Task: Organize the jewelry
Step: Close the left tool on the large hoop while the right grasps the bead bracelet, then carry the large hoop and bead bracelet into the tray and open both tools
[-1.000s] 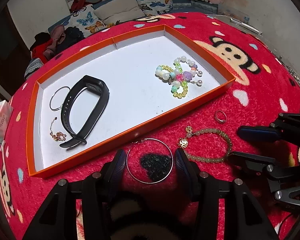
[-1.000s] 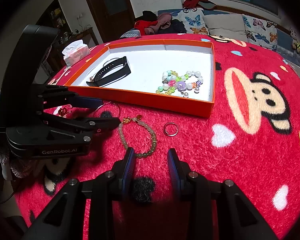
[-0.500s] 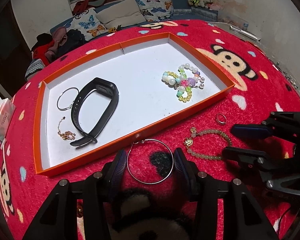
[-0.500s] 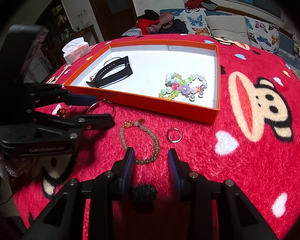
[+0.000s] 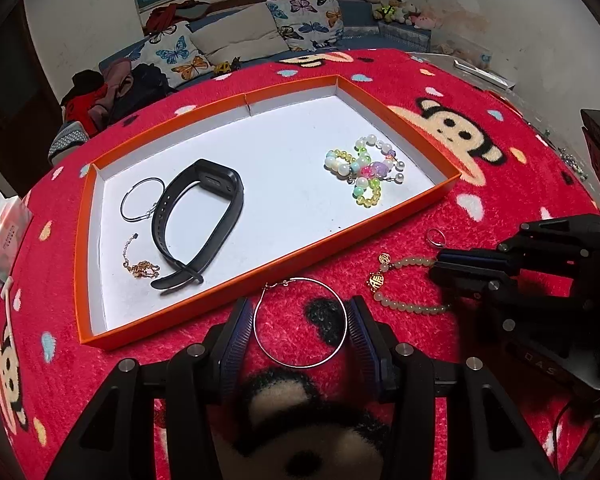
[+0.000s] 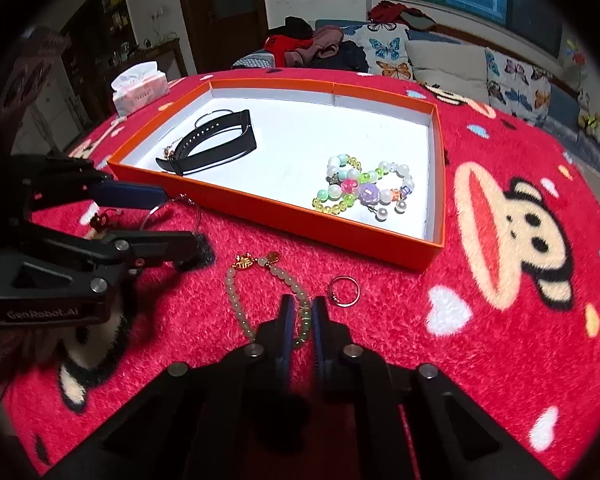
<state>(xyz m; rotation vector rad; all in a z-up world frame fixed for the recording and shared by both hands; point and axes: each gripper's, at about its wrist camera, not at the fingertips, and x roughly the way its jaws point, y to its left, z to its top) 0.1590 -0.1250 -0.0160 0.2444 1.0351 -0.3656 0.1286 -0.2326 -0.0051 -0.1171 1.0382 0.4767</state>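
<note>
Jewelry sorting about half finished, judging by what lies where. Already inside the shallow orange tray: black fitness band, thin wire hoop beside it, fine gold chain near the band's clasp, and cluster of pastel beaded bracelets toward the far right corner. Still outside, on the red plush monkey-print cover over the desk: large silver hoop, jade-green bead bracelet with gold charms, and small silver ring just beside that bracelet.

Left gripper low in front of the tray's near wall, jaws apart on either side of the large silver hoop, sitting right at its rim; whether actually pressing it, impossible to tell. Right gripper down on the cover, jaws drawn together and clamped on the near side of the jade-green bead bracelet, most of the strand trailing on the plush.

Remaining, by estimate: three pieces to carry over the orange wall and set down on the white floor. Tissue pack past the tray, not part of the job.
</note>
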